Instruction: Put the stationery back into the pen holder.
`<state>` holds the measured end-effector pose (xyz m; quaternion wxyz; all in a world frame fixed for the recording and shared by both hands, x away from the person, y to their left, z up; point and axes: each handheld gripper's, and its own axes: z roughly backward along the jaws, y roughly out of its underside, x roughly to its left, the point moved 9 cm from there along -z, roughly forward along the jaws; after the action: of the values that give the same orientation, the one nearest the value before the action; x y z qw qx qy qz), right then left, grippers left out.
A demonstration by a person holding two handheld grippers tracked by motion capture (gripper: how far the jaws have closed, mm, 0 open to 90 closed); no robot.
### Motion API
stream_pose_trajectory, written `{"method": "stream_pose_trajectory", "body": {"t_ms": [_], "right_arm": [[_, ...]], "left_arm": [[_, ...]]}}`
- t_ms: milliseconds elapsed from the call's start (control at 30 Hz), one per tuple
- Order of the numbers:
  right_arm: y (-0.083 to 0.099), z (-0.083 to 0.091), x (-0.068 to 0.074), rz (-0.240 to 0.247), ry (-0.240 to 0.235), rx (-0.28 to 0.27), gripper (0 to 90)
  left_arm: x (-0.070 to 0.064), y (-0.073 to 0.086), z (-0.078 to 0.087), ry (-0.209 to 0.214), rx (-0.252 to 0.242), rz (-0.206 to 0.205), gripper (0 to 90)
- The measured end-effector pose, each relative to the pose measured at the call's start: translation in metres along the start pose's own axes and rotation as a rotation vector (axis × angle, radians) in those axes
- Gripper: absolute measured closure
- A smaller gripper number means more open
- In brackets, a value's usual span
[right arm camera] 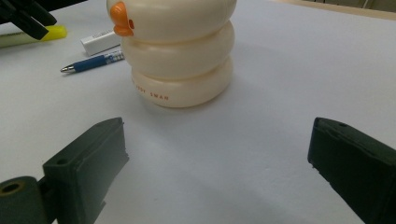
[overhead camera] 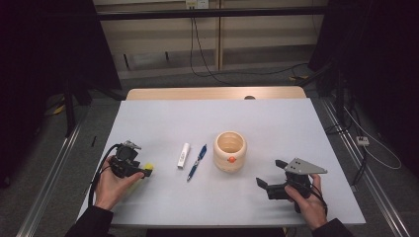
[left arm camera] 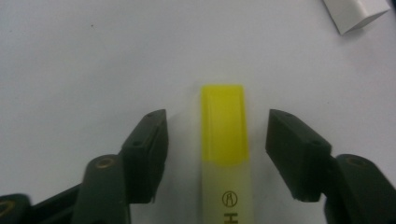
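A yellow highlighter lies on the white table between the jaws of my left gripper, cap end pointing away. The jaws stand open with a gap on each side of it. From above, the left gripper sits at the table's front left, with the highlighter's yellow tip poking out. A cream ringed pen cup with an orange beak stands mid-table. My right gripper rests open and empty at the front right, aimed at the cup.
A white eraser-like stick and a blue pen lie side by side between the highlighter and the cup. The right gripper view shows the pen, the white stick and the highlighter beyond the cup.
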<state>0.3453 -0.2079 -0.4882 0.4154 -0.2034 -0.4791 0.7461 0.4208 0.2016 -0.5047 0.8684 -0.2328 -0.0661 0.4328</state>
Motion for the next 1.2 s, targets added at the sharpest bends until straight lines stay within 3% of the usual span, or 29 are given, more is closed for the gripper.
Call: {"method": "stream_pose_trajectory", "body": {"t_ms": [133, 233, 400, 533, 700, 767, 933, 1200], "right_arm": [[0.0, -0.0001, 0.0003, 0.003, 0.001, 0.001, 3.9], [-0.0002, 0.0, 0.0003, 0.005, 0.002, 0.0, 3.9], [-0.0004, -0.0002, 0.001, 0.008, -0.001, -0.001, 3.9], [-0.0007, -0.0002, 0.0005, 0.012, 0.002, -0.002, 3.9], [-0.0008, -0.0003, 0.0003, 0.01, 0.003, -0.003, 3.9], [-0.0006, -0.0005, 0.0002, 0.009, 0.004, -0.002, 3.9], [-0.0006, 0.0, -0.0003, 0.007, 0.006, -0.002, 3.9], [-0.0007, 0.0, -0.0005, 0.008, 0.004, -0.003, 3.9]], "left_arm": [[-0.004, 0.0037, 0.0003, 0.011, 0.023, -0.022, 50.9], [-0.0053, 0.0047, -0.0015, -0.019, 0.043, -0.052, 53.6], [-0.0032, 0.0028, -0.0017, -0.025, 0.034, -0.043, 59.2], [-0.0055, 0.0013, -0.0031, -0.044, 0.042, -0.058, 59.6], [-0.008, -0.0018, -0.0052, -0.037, 0.052, -0.074, 65.0], [-0.008, -0.0023, -0.0053, -0.028, 0.071, -0.072, 66.2], [-0.0095, -0.0035, -0.0059, -0.051, 0.09, -0.07, 67.4], [-0.0085, -0.004, -0.0043, -0.045, 0.067, -0.057, 67.5]]}}
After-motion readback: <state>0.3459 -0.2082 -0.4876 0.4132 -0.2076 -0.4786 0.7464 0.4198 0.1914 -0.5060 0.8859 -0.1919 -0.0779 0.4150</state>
